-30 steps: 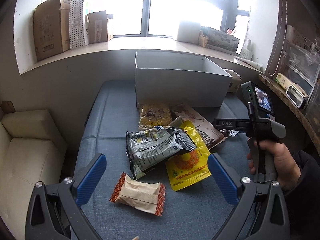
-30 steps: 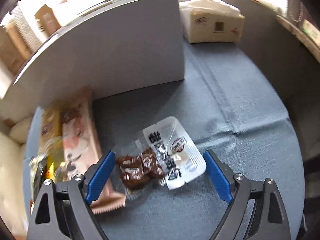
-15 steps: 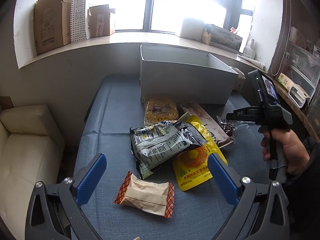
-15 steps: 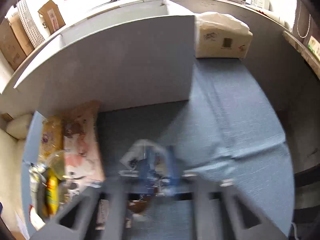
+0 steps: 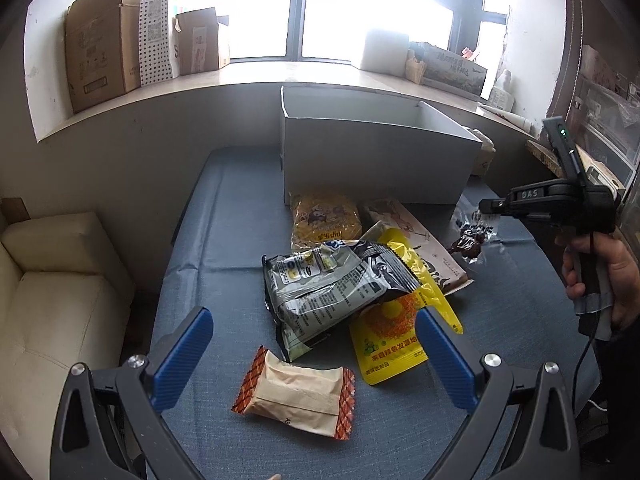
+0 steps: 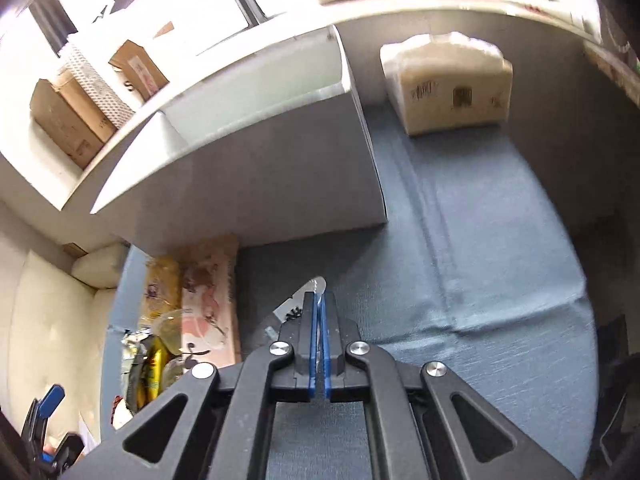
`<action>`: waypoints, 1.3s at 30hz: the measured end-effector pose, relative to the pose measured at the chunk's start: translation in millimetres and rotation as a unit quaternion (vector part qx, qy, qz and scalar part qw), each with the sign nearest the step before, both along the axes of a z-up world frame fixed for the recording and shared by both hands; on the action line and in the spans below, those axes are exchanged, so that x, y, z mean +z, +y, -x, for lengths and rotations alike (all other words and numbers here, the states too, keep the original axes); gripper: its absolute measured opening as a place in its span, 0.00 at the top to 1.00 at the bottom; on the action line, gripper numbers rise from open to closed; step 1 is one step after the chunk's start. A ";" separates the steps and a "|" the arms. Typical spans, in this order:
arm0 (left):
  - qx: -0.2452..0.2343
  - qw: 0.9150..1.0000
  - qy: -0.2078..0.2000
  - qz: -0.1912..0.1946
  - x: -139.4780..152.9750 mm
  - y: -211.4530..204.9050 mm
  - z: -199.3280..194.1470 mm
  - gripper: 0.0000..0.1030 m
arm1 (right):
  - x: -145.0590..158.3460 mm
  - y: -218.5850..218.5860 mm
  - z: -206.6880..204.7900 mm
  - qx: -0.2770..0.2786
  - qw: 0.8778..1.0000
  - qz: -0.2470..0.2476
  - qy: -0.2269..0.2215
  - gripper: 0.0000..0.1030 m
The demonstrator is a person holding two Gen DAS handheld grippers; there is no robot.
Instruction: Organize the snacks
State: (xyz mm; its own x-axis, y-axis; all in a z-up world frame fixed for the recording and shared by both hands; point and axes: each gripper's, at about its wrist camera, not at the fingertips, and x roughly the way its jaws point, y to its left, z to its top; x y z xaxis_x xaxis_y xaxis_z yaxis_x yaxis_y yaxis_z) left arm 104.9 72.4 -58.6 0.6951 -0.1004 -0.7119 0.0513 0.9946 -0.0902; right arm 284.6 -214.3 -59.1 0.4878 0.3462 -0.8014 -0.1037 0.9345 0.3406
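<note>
My right gripper (image 6: 319, 300) is shut on a clear packet of dark brown snacks (image 6: 294, 310). In the left wrist view that packet (image 5: 470, 240) hangs off the blue cloth from the right gripper (image 5: 486, 206), near the right front corner of the white box (image 5: 372, 168). The box (image 6: 248, 184) stands open at the top. My left gripper (image 5: 312, 320) is open and holds nothing, low over the pile: a grey bag (image 5: 328, 288), a yellow pouch (image 5: 396, 332), a beige cake wrapper with orange ends (image 5: 296, 394), a yellow noodle pack (image 5: 324, 220) and a beige pack (image 5: 420, 248).
A wrapped tissue pack (image 6: 448, 88) stands right of the box. Cardboard boxes (image 5: 100, 48) line the windowsill behind. A cream sofa (image 5: 52, 300) adjoins the table's left edge, and a cluttered shelf (image 5: 600, 168) the right. A person's hand (image 5: 604, 276) grips the right tool.
The right gripper closed on the clear snack packet that lay between its open fingers and lifted it off the cloth toward the box. The left gripper stayed in place, open.
</note>
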 end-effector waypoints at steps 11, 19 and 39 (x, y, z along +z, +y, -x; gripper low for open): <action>-0.088 0.987 0.050 -0.126 -43.3 -16.6 -37.9 0.00 | 39.5 15.9 22.9 0.036 0.996 0.052 -0.070 0.98; -0.108 0.971 0.068 -0.200 -63.7 -30.9 -62.9 0.00 | -9.8 -3.2 28.6 -0.019 1.000 -0.001 0.001 0.16; -0.088 0.989 0.028 -0.117 -21.4 -18.2 -60.7 0.74 | -38.1 -2.1 34.4 -0.038 0.998 -0.041 0.037 0.13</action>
